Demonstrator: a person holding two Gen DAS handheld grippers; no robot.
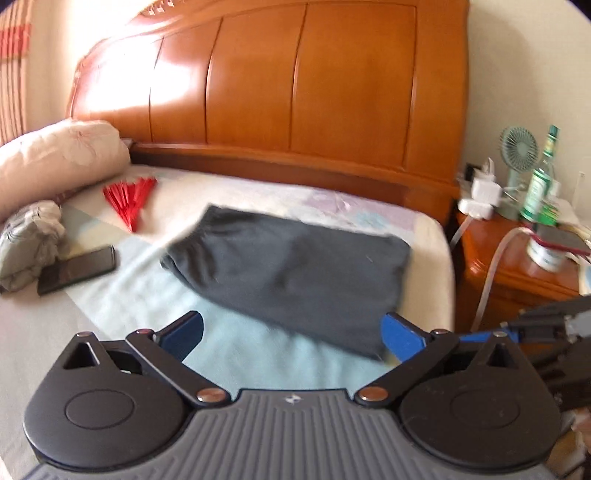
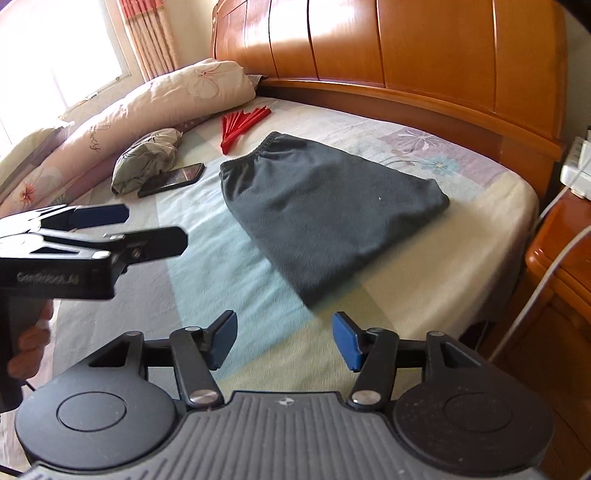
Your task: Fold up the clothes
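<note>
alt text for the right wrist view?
A folded dark grey garment lies on the bed, beyond the open, empty right gripper. The left gripper, also open, enters from the left; a phone lies behind it.

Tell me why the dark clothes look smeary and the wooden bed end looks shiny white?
Left wrist view: the folded dark garment is smeared by motion blur, and window light blows out the headboard. Right wrist view: the garment's near edge is blurred, glare streaks the headboard, and the fisheye lens bends it.
</note>
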